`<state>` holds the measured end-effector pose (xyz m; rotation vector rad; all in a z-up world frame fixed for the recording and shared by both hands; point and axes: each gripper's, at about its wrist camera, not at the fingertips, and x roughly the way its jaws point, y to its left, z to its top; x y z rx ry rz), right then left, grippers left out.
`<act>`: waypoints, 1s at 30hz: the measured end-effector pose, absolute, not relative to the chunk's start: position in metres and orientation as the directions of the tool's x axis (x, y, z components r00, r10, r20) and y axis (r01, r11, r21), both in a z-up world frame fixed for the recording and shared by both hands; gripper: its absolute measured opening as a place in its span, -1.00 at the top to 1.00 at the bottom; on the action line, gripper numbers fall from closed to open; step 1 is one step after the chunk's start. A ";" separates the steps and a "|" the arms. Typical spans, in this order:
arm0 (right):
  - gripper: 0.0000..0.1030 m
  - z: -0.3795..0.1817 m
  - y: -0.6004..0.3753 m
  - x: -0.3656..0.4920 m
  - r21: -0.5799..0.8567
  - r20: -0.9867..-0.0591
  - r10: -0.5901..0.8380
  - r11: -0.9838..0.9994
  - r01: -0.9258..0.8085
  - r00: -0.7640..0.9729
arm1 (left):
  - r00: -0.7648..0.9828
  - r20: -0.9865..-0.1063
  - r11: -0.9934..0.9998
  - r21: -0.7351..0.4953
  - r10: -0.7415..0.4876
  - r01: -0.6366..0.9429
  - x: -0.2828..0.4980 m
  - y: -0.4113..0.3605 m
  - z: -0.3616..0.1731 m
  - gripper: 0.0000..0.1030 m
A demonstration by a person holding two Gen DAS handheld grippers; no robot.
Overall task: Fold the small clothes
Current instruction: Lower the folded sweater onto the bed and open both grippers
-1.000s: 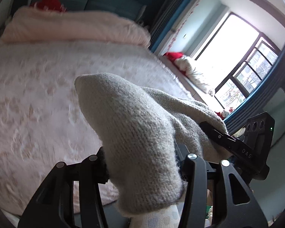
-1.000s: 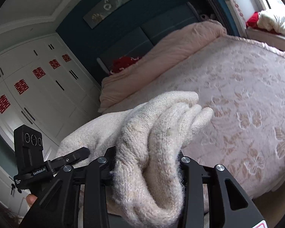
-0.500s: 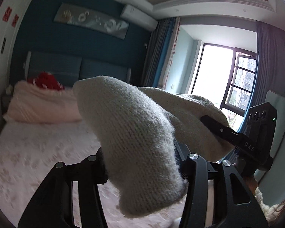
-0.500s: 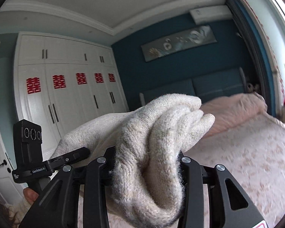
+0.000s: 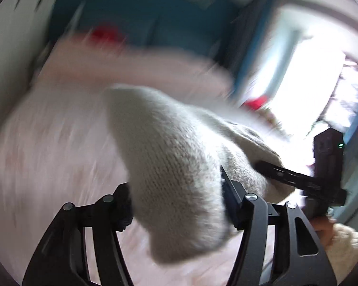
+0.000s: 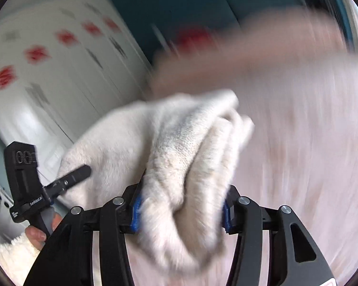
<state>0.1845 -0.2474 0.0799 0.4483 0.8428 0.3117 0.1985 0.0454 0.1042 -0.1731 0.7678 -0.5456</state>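
Garment: A cream knit garment [image 5: 179, 166] hung between my two grippers, one bunched end in each. I could not tell which kind of garment it was.

Left gripper: My left gripper [image 5: 176, 205] had the knit bunched between its jaws. The jaws were opening, with the fabric still filling the gap; the cloth draped over the pads, so I could not confirm firm pressure.

Right gripper: My right gripper [image 6: 181, 212] held the folded, thicker end of the same garment [image 6: 191, 155] between its blue pads [image 6: 136, 212]. These jaws were also opening, with the wool still wedged between them.

Change in view: Half a second earlier both cameras had faced the far wall, the wardrobe and the ceiling. Both had since tipped down toward the bed [image 5: 47, 155], whose pink floral cover [image 6: 310, 155] filled most of each frame. Heavy blur marked a fast swing.

Change in grip: Both jaw pairs had been narrower a second earlier and had widened together.

Garment position: It was off the bed, carried in the air above the cover, spanning from one gripper to the other. The pink duvet [image 5: 131, 71] lay bunched at the head of the bed, well apart.

Meaning for task: I judged this to be the cast-out stroke, throwing the garment forward so that it would land spread on the bed. Folding proper had not yet started.

Risk: With both ends bunched, the knit could have landed crumpled and needed smoothing.
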 end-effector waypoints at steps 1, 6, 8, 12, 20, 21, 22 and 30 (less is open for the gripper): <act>0.19 0.045 -0.248 0.182 0.491 -0.709 0.416 0.871 -0.025 0.570 | 0.542 -0.708 0.890 -0.318 -0.453 0.328 0.199 0.052 0.059 -0.04; 0.27 0.018 -0.259 0.142 0.449 -0.755 0.354 0.893 0.041 0.551 | 0.537 -0.700 0.879 -0.429 -0.470 0.211 0.163 0.103 0.021 -0.07; 0.27 0.035 -0.258 0.140 0.456 -0.725 0.360 0.890 0.016 0.587 | 0.567 -0.661 0.857 -0.482 -0.492 0.182 0.157 0.112 0.035 -0.10; 0.36 0.057 -0.230 0.155 0.469 -0.694 0.412 0.881 -0.064 0.590 | 0.582 -0.636 0.842 -0.508 -0.507 0.179 0.171 0.096 0.064 -0.11; 0.90 -0.017 -0.189 0.166 0.254 -0.860 0.265 0.963 -0.085 0.437 | 0.440 -0.824 0.926 -0.374 -0.357 0.049 0.179 0.064 -0.013 -0.06; 0.91 -0.020 -0.193 0.164 0.271 -0.849 0.279 0.959 -0.083 0.448 | 0.448 -0.826 0.931 -0.361 -0.343 0.046 0.176 0.064 -0.020 -0.05; 0.91 -0.020 -0.194 0.166 0.282 -0.848 0.285 0.957 -0.075 0.446 | 0.460 -0.824 0.937 -0.344 -0.332 0.059 0.175 0.063 -0.022 -0.05; 0.57 0.042 -0.185 0.140 0.232 -0.836 0.214 0.972 -0.029 0.505 | 0.485 -0.832 0.962 -0.261 -0.268 0.085 0.160 0.051 0.015 -0.12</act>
